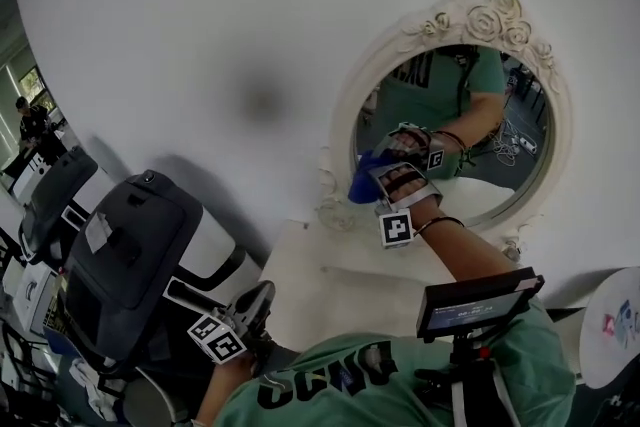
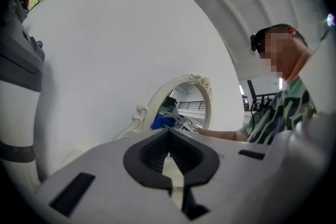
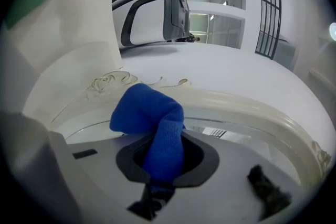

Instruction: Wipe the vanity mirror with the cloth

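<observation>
As a person in a green shirt [image 1: 400,385] leans over a white table [image 1: 320,290], the right gripper [image 1: 374,179] clamps a blue cloth [image 1: 362,187] and holds it against the glass of an oval mirror [image 1: 478,197] at the lower left of its ornate cream frame. In the right gripper view, the cloth [image 3: 152,118] rises in a fold from between the closed jaws of the right gripper [image 3: 165,165], and its bunched end sits just beside the lower curve of the frame. The mirror stands upright on the table against a plain white wall [image 1: 250,15], and its glass reflects the arm and the gripper. The left gripper [image 1: 260,297] hangs low at the table's near left corner, well apart from the mirror. In the left gripper view, the left gripper [image 2: 169,161] has its jaws drawn together with nothing between them. A dark grey and white machine [image 1: 130,255] stands to the left of the table.
</observation>
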Action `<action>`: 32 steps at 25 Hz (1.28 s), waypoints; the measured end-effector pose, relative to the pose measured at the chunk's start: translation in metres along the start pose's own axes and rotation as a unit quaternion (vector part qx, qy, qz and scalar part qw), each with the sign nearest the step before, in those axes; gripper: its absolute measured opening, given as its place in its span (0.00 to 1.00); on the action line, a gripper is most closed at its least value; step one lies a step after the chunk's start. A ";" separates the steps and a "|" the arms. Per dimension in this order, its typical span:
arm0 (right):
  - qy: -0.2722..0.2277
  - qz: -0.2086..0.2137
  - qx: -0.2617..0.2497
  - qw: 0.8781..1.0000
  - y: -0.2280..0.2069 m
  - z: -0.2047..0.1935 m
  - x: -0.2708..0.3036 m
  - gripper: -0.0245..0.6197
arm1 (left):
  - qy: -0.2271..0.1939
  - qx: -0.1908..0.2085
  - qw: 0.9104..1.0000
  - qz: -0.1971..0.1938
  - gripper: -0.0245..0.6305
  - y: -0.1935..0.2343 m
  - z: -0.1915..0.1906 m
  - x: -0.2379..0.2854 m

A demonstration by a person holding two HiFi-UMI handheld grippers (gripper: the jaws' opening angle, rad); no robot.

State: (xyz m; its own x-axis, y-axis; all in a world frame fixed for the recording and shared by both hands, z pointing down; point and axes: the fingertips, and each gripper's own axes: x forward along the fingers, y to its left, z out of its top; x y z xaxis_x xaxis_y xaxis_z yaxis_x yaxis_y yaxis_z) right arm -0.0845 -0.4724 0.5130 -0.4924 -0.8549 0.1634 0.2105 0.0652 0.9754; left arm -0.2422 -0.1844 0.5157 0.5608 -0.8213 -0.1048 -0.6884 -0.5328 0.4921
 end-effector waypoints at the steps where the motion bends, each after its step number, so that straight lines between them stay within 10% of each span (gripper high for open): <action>1: 0.007 0.002 0.003 1.000 0.004 -0.009 -0.007 0.12 | 0.005 0.000 1.000 -0.010 0.04 -0.003 -0.001 0.008; 19: 0.240 0.091 0.033 0.966 0.112 -0.263 -0.202 0.12 | 0.087 -0.016 0.978 -0.188 0.04 -0.100 -0.063 0.150; 26: 0.261 0.115 0.031 0.958 0.113 -0.266 -0.208 0.12 | 0.068 -0.020 0.985 -0.159 0.04 -0.086 -0.059 0.127; 32: 0.167 0.075 0.013 0.983 0.085 -0.181 -0.147 0.12 | 0.049 -0.022 0.991 -0.119 0.04 -0.063 -0.049 0.093</action>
State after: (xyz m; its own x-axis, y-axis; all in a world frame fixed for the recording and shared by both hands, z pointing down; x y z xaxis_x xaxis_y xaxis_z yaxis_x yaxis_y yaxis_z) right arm 0.1583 -0.4339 0.5451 -0.1511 -0.9556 0.2528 0.2360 0.2135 0.9480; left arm -0.1239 -0.2176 0.5176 0.7488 -0.6481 -0.1388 -0.5114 -0.6982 0.5010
